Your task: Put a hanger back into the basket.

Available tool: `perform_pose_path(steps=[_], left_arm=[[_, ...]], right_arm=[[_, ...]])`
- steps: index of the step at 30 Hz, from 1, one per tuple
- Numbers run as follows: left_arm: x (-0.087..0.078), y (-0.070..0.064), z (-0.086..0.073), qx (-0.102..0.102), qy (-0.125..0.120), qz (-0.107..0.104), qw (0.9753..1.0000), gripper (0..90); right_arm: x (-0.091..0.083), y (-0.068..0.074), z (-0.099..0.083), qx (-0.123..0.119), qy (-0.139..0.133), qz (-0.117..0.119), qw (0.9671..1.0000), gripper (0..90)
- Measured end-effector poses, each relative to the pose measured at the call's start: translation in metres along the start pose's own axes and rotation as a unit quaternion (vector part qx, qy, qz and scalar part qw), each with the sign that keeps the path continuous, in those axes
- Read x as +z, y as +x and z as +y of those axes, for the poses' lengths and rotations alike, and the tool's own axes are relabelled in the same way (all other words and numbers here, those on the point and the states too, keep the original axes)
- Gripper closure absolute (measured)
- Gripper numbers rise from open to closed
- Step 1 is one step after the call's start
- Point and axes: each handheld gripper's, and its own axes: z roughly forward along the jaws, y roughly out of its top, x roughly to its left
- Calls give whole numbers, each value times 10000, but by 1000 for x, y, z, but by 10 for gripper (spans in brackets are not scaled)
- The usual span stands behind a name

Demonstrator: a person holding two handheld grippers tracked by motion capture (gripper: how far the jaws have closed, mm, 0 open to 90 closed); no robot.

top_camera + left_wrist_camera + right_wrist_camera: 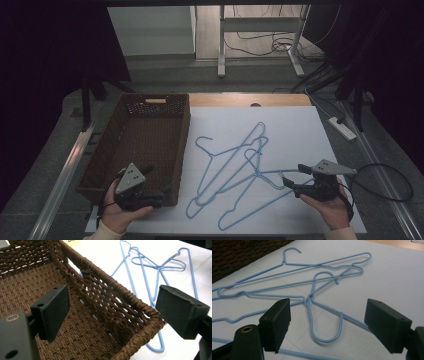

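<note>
I am looking down on the white surface (280,125), which is carrying everything in play. The largest thing on it is the brown woven basket (172,150), which is sitting along the left side with its long axis running away from me; nothing is lying on the part of its floor that I can see.

Just to the right of the basket, the blue wire hangers (235,170) are lying flat on the surface in a loose tangle, crossing over one another, their hooks pointing different ways. The left part of the tangle is lying near the basket's long wall but apart from it, as far as I can tell.

I am holding my left gripper (150,187) at the near right corner of the basket. In the left gripper view its jaws are standing wide apart and gripping nothing, with the basket's corner rim (147,326) rising between them: one jaw is hanging over the woven floor inside, the other over the white surface outside. I cannot tell whether either jaw is touching the weave.

I am holding my right gripper (291,181) low over the right end of the tangle. In the right gripper view its jaws are also spread wide and empty, and the hook of the nearest hanger (325,338) is lying on the surface between them, its twisted neck (308,301) just beyond. Neither jaw is touching the wire.
</note>
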Motion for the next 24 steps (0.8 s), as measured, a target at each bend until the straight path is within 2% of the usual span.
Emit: perform_pose_path(steps=[12, 17, 22, 24], left_arm=[[0, -1, 2, 39, 28, -51, 10000, 129], [1, -1, 3, 40, 20, -45, 10000, 126], [2, -2, 5, 55, -16, -47, 10000, 125], [2, -2, 5, 45, -19, -45, 10000, 128]], right_arm=[[0, 0, 1, -51, 66, -37, 10000, 230], [0, -2, 3, -151, 227, -140, 9995, 236], [1, -1, 4, -188, 309, -137, 9993, 247], [3, 1, 7, -249, 459, -171, 9985, 265]])
